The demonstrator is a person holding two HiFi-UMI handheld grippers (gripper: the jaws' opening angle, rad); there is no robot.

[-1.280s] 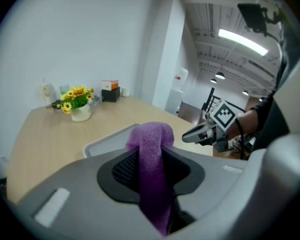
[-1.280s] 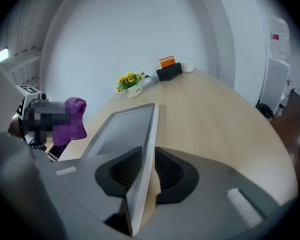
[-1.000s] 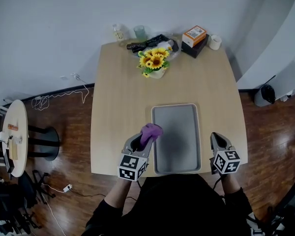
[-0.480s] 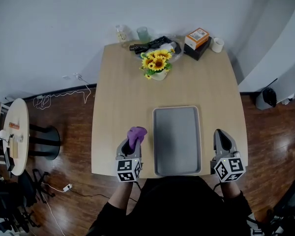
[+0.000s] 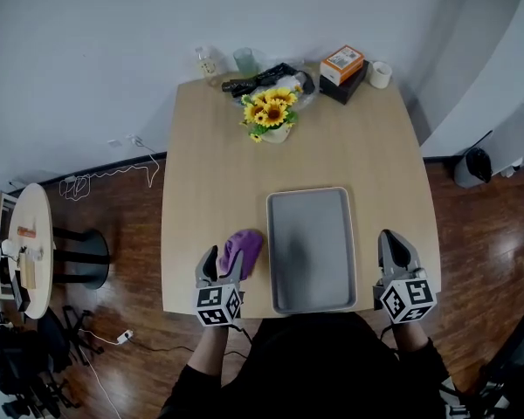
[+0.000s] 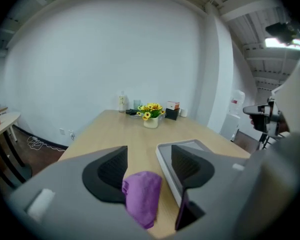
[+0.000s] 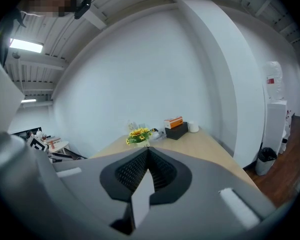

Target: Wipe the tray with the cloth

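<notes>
Left gripper [image 6: 146, 166] jaws have just been opening and are now released. The purple cloth [image 6: 142, 196] lies loose between them on the table [image 5: 201, 164], just left of the grey tray [image 5: 312, 238]. Right gripper [image 7: 147, 156] clenched, empty. Back out straight to avoid snagging the cloth.

The jaws of the left hand-held gripper [image 5: 226, 258] have just been opened, the cloth [image 5: 244, 250] loose between them; the right hand-held gripper [image 5: 393, 237] is held shut.

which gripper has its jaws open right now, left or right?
The left gripper: its jaws have just been opening and stand wide apart, with the purple cloth loose between them. The right gripper has its jaws pressed together, empty.
</notes>
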